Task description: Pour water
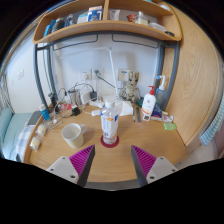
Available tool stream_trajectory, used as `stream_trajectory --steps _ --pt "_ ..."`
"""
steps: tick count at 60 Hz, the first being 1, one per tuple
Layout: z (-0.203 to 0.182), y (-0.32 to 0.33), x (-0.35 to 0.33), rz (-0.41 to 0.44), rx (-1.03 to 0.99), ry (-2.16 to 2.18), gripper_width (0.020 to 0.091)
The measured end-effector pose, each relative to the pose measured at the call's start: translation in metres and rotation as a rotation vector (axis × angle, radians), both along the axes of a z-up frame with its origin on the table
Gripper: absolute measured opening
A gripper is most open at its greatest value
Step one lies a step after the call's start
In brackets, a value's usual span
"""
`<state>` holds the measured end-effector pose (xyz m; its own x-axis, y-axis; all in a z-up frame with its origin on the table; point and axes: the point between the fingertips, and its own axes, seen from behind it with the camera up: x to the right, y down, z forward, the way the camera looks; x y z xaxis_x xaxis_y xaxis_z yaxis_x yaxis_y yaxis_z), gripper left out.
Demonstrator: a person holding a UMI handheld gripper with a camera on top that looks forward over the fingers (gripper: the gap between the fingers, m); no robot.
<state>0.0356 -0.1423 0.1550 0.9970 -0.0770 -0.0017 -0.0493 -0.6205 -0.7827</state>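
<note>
My tongs (pixel 112 165) stand wide open and released, holding nothing and touching nothing. Both fingers, each with a magenta pad (pixel 80 160) on its inner face, hover above the light wooden table (pixel 115 160), with bare table showing in the gap between them.

Just ahead of the fingers, roughly in line with the gap, stands a clear plastic bottle with a white label and a white cap (pixel 109 122). It is upright and sits on a small round red coaster (pixel 109 141). The bottle is apart from both fingers. Whether it holds water I cannot tell.

To the left of the bottle, near it but not touching, a cream ceramic mug (pixel 72 134) stands upright on the table with its mouth up.

Beyond the bottle to the right stands a white pump dispenser bottle with a red top (pixel 149 102). Cables and small items crowd the back of the table at the left, too small to identify. A wooden shelf (pixel 110 28) carrying assorted boxes runs above the table against the white wall.
</note>
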Motion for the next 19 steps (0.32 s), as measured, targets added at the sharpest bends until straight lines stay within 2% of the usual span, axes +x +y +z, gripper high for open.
stream_trajectory --steps 19 --pt "0.0059 0.0054 -0.0003 0.040 -0.012 0.023 0.0726"
